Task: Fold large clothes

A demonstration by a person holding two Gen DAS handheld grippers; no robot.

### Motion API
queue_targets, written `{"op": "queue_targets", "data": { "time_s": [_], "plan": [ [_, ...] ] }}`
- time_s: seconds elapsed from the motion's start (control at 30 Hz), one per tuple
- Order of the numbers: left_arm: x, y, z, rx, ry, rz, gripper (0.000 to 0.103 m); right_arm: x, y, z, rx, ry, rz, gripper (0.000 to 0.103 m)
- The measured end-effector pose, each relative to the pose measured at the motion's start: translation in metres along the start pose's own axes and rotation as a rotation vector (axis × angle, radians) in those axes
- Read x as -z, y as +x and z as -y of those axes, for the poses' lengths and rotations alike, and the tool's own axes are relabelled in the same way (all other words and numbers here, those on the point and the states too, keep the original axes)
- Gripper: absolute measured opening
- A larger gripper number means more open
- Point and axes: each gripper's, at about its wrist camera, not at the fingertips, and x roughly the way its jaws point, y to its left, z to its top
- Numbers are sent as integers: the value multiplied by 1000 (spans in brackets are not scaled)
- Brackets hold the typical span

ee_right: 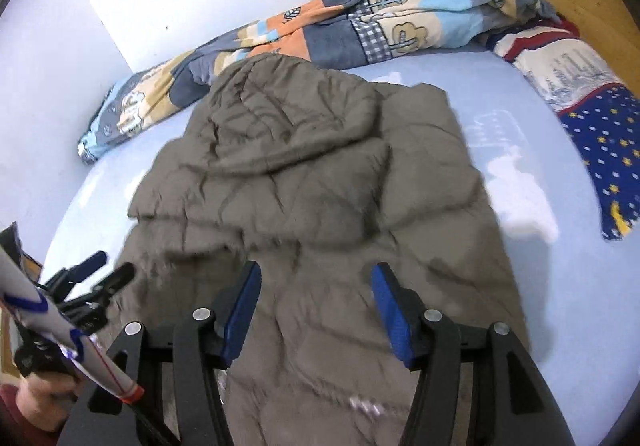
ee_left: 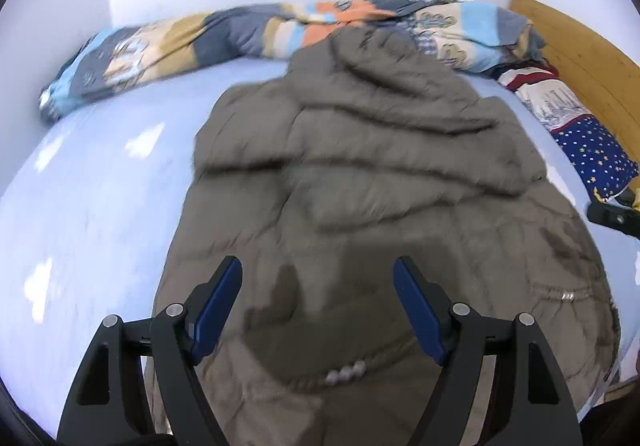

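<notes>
1. The bed [ee_left: 88, 182] fills most of both views. It has a pale blue sheet, a white wall stands behind it, and a wooden headboard [ee_left: 580, 58] closes its right end.

2. The jacket [ee_left: 360, 174], a large grey-brown quilted one with a hood, lies spread flat in the middle of the bed. Its hood [ee_right: 280, 110] points toward the wall, and its lower part comes toward the cameras, under both grippers. The sleeves seem to be folded across the body, but the pictures are blurred and this cannot be told for sure.

3. A crumpled blanket [ee_left: 224, 34] with blue, orange and beige patches lies along the wall side of the bed. The top of the hood touches it or slightly overlaps it.

4. A pillow [ee_right: 592, 118], dark blue with small stars and with a pale printed part, lies at the headboard end, apart from the jacket.

5. The left gripper [ee_left: 318, 270] is over the lower part of the jacket. Its fingers [ee_left: 218, 306] with blue pads are wide apart and hold nothing. From the right wrist view it shows at the left edge, also over the jacket edge.

6. The right gripper [ee_right: 316, 274] is also over the lower part of the jacket, with its fingers [ee_right: 394, 310] apart and nothing between them.

7. A short row of small bright metal snaps [ee_left: 346, 368] shows on the jacket near the left gripper.
</notes>
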Motion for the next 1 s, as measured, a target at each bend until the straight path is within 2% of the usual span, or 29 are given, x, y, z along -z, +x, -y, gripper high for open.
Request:
{"op": "queue_targets", "data": {
  "time_s": [0.17, 0.33, 0.43, 0.5, 0.57, 0.73, 0.9, 1.0],
  "plan": [
    [32, 1, -4, -28, -38, -39, 77, 39, 1, 10, -16, 55, -66, 62],
    [65, 16, -6, -56, -75, -107, 77, 73, 7, 2, 7, 29, -120, 62],
    [79, 15, 3, -111, -10, -80, 77, 91, 19, -6, 31, -5, -162, 62],
    [85, 7, 3, -111, -8, -57, 77, 103, 28, -13, 64, -44, -184, 62],
    [91, -3, 2, -114, -18, -37, 77, 110, 25, -21, 98, -82, -164, 62],
    [116, -28, 8, -119, 10, 10, 77, 127, 4, -40, 85, -132, -100, 62],
    [132, -38, 10, -116, 46, 21, 77, 149, 0, -57, 86, -170, -99, 62],
    [135, -34, 10, -121, 55, 11, 77, 159, 6, -61, 100, -190, -113, 66]
  ]
}}
